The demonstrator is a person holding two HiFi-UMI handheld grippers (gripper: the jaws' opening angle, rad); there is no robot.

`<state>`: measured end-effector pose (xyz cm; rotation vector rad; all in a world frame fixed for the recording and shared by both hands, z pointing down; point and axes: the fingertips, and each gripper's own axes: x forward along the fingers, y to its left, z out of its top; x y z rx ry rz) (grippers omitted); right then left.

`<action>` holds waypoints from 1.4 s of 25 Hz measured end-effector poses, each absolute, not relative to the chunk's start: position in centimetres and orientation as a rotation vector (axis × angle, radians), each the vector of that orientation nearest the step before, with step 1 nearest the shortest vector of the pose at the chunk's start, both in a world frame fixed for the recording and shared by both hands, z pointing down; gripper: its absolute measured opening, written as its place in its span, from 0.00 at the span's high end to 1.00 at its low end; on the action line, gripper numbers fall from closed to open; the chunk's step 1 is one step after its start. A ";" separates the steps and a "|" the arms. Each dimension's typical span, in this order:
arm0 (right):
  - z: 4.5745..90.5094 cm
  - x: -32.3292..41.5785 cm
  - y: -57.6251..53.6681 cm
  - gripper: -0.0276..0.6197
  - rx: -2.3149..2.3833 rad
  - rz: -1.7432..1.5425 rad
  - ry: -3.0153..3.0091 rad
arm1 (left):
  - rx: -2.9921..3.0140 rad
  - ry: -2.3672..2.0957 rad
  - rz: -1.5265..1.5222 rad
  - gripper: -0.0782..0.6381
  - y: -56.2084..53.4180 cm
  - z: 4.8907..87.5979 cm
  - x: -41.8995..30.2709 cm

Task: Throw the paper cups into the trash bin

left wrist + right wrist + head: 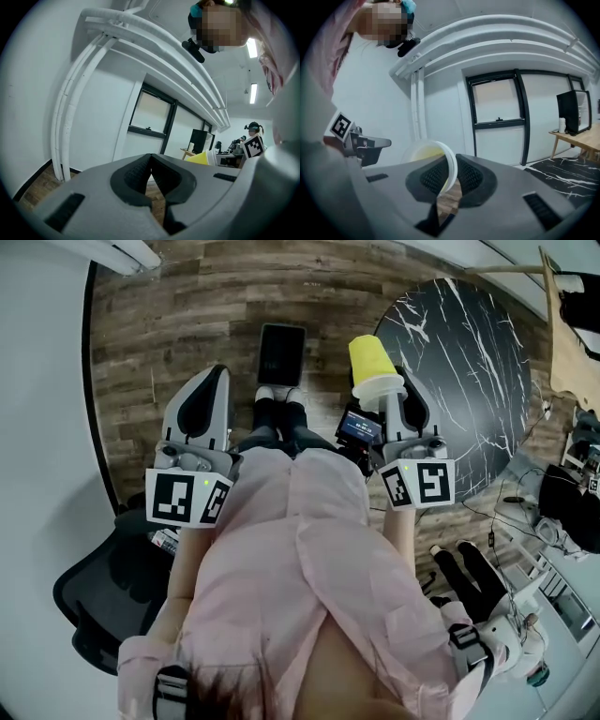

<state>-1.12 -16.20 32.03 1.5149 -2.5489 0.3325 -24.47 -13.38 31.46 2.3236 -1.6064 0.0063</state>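
- We see bright, even indoor light in all three views; no part is dim.
- In the left gripper view two ceiling light strips [253, 47] glow above and to the right of the yellow paper cup [204, 158], blown out to plain white.
- In the head view the black marbled worktop [469, 362] right of the paper cup carries a soft pale sheen.
- The wooden floor [178, 324] left of the cup looks matte, with only faint shadows.
- Both gripper views are fisheye: the white pipes [497, 37] above the cup bow into arcs, and the corners fall to black.
- The jaws close to each lens look soft, and the cup's rim is slightly blurred in the right gripper view.
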 end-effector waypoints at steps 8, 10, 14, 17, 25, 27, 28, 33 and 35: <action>35.2 -3.5 -17.2 0.87 1.361 0.348 -2.579 | 2.281 -1.644 0.033 0.87 -13.1 32.7 -25.6; 36.4 -3.6 -17.6 0.87 1.332 0.353 -2.570 | 2.273 -1.654 0.047 0.87 -13.3 33.1 -26.0; 38.1 -3.7 -18.4 0.87 1.280 0.370 -2.564 | 2.259 -1.666 0.058 0.87 -13.7 33.8 -26.5; 39.1 -2.8 -18.7 0.87 1.271 0.401 -2.552 | 2.253 -1.656 0.050 0.87 -13.7 34.2 -26.2; 41.4 1.6 -18.7 0.87 1.308 0.406 -2.453 | 2.249 -1.626 0.067 0.87 -13.0 34.9 -25.6; 41.8 2.0 -18.8 0.87 1.303 0.393 -2.440 | 2.249 -1.628 0.067 0.87 -12.9 34.8 -25.7; 42.1 2.1 -18.9 0.87 1.298 0.387 -2.437 | 2.250 -1.627 0.066 0.87 -12.9 34.8 -25.7; 43.3 1.8 -19.4 0.87 1.270 0.376 -2.435 | 2.254 -1.612 0.066 0.87 -12.6 34.9 -25.5; 43.9 1.3 -19.5 0.87 1.242 0.376 -2.444 | 2.254 -1.605 0.066 0.87 -12.5 35.0 -25.4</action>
